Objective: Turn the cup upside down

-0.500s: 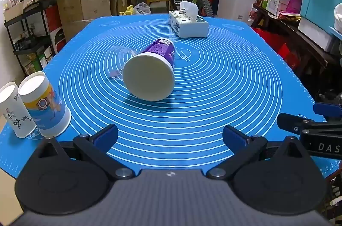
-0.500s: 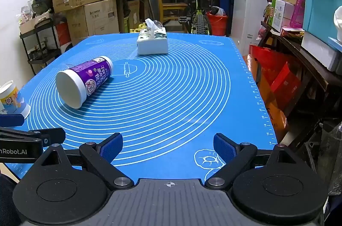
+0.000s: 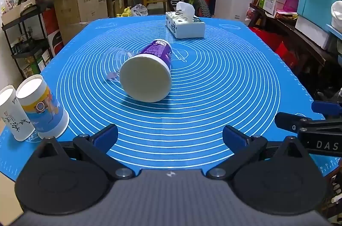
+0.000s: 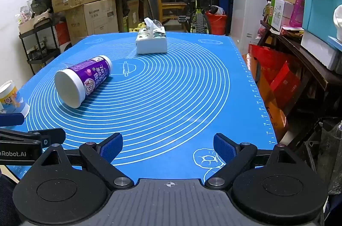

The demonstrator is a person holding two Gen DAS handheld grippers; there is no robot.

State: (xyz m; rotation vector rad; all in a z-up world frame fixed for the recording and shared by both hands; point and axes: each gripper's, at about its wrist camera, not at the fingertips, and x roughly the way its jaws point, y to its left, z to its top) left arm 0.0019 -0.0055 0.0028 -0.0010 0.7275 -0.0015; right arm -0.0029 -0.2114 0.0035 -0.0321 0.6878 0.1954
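Note:
A purple-and-white paper cup (image 3: 149,72) lies on its side in the middle of the blue mat (image 3: 213,80), its wide white end towards me; it also shows in the right wrist view (image 4: 83,81). A clear plastic cup (image 3: 115,61) lies on its side just left of it, touching or nearly so. My left gripper (image 3: 170,138) is open and empty, near the mat's front edge, well short of the cup. My right gripper (image 4: 167,148) is open and empty at the front right of the mat; the cup lies far to its left.
Two paper cups stand upside down at the mat's front left: a yellow-and-blue one (image 3: 42,108) and a white one (image 3: 12,117). A tissue box (image 3: 185,26) sits at the back. Boxes, shelves, a bicycle and storage bins surround the table.

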